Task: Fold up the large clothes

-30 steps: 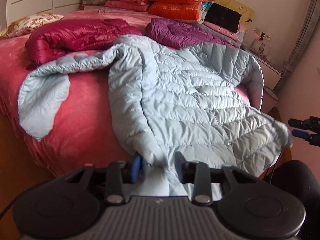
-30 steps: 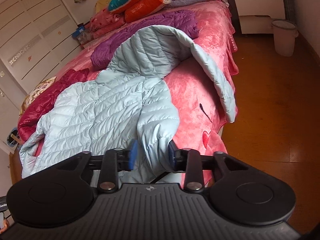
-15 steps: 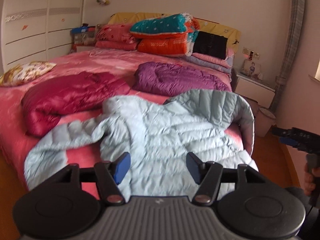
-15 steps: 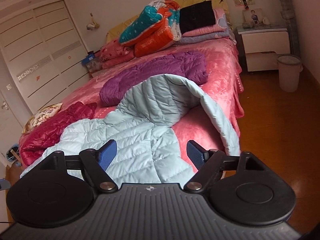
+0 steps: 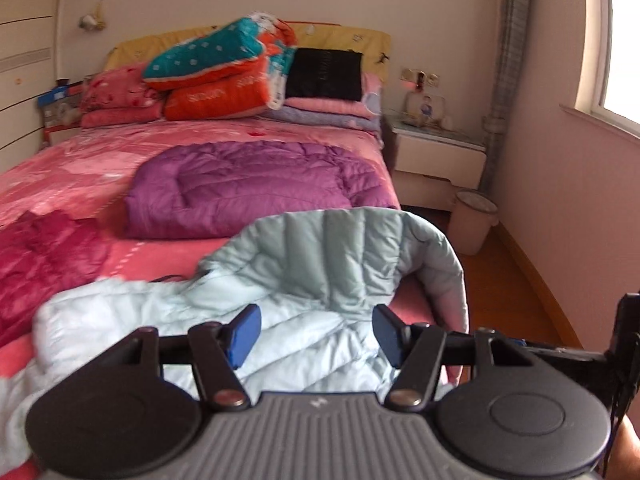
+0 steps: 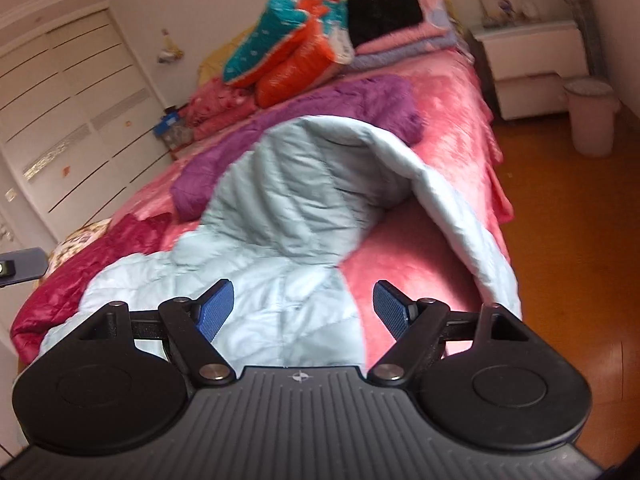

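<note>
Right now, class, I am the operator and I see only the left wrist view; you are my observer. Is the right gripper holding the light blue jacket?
Observer: No. The right gripper is open, its fingers wide apart over the light blue jacket, with no fabric between them.
Operator: What lies beside the maroon jacket, out of my frame?
Observer: A floral pillow sits right next to the maroon jacket, at the wardrobe side of the bed.
</note>
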`<state>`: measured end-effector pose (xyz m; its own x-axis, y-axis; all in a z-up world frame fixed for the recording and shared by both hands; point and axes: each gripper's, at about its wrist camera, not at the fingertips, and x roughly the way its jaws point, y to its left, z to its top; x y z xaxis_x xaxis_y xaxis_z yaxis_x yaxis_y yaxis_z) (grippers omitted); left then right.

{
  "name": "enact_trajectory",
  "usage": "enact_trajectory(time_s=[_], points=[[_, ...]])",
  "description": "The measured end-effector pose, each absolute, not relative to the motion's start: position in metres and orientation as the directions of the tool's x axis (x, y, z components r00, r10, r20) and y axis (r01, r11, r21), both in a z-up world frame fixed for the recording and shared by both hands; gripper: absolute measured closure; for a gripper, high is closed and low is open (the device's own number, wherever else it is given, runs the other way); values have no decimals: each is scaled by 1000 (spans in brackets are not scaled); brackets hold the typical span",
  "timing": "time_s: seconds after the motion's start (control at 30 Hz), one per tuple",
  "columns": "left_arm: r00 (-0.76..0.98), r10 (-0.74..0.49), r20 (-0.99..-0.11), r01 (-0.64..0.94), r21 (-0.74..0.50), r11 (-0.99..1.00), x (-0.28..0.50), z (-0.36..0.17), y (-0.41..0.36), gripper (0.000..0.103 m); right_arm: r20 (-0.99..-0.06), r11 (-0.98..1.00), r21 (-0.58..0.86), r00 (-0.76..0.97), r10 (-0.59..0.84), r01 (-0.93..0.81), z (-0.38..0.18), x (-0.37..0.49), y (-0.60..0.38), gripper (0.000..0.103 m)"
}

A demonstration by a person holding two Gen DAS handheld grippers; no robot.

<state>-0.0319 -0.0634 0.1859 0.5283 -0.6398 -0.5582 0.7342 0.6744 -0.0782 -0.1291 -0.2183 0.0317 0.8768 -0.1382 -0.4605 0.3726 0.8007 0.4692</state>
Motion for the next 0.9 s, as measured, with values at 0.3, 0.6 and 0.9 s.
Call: enact_trajectory(time_s=[0.3, 0.6, 0.9], points=[[484, -632, -605, 755, -77, 652, 12, 125, -155, 42, -504, 584, 631, 842, -192, 511, -6, -149, -284, 7], [558, -577, -597, 689, -55, 723, 60, 97, -220, 43, -484, 538, 715, 871, -79, 446, -21, -124, -294, 7], [674, -513, -532, 569, -69, 820, 104, 110, -263, 40, -505, 515, 672, 838, -209, 533, -18, -108, -321, 5]])
